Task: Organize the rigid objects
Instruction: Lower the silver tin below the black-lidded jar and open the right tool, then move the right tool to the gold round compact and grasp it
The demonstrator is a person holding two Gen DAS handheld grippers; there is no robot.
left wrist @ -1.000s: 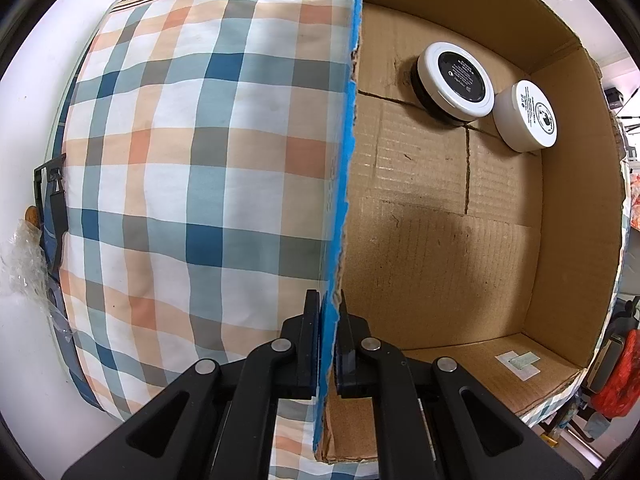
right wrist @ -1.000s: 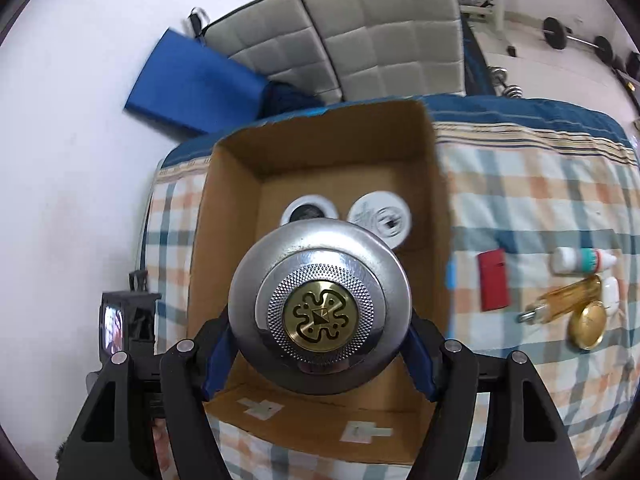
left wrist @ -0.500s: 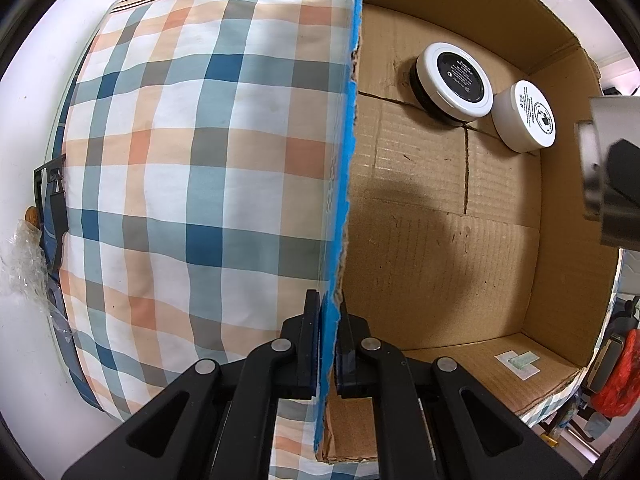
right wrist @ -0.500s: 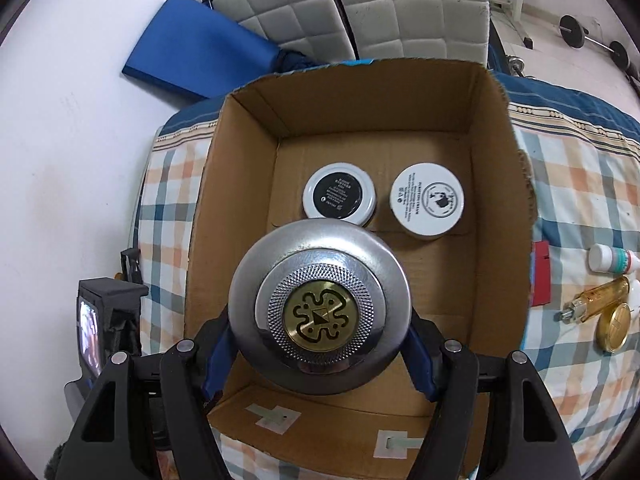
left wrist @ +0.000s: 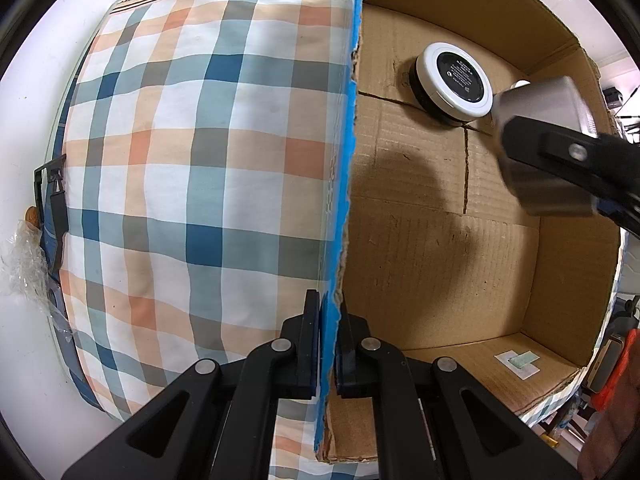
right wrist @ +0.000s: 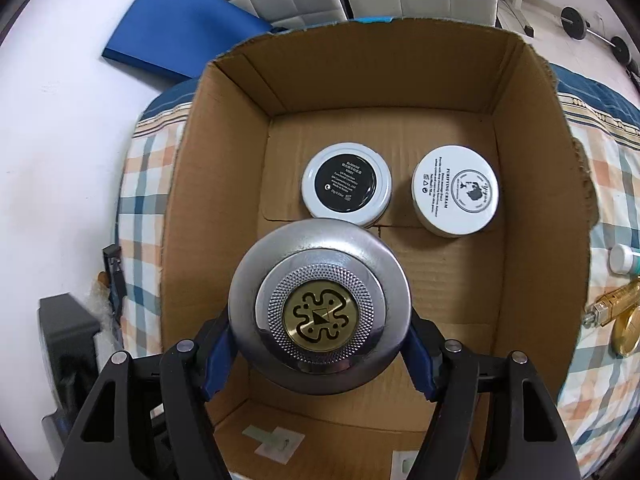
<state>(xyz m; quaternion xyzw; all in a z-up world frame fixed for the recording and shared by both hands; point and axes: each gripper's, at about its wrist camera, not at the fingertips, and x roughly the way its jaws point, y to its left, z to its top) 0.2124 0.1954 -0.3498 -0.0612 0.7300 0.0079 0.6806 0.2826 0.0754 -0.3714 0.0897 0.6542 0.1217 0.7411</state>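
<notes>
— Left hand-held gripper (left wrist: 328,344), what is it doing?
— Its two fingers are squeezed together on the side wall of the big cardboard box (left wrist: 432,264). The box sits on the checked bed cover (left wrist: 200,160).
— And the right hand-held gripper (right wrist: 320,344)?
— It is clamped tight on the round silver jar (right wrist: 320,312). The jar hangs inside the box, above the floor of it. Its flat end with the gold badge faces the camera, and its short body runs straight away along the fingers.
— What changed?
— A second ago the jar was out in front of the box. Now it has come in over the box floor, and the left camera sees its grey side (left wrist: 544,148).
— What else is in there?
— Two small jars at the far wall, side by side: a black-topped jar (right wrist: 346,185) and a white cream jar (right wrist: 456,191).
</notes>
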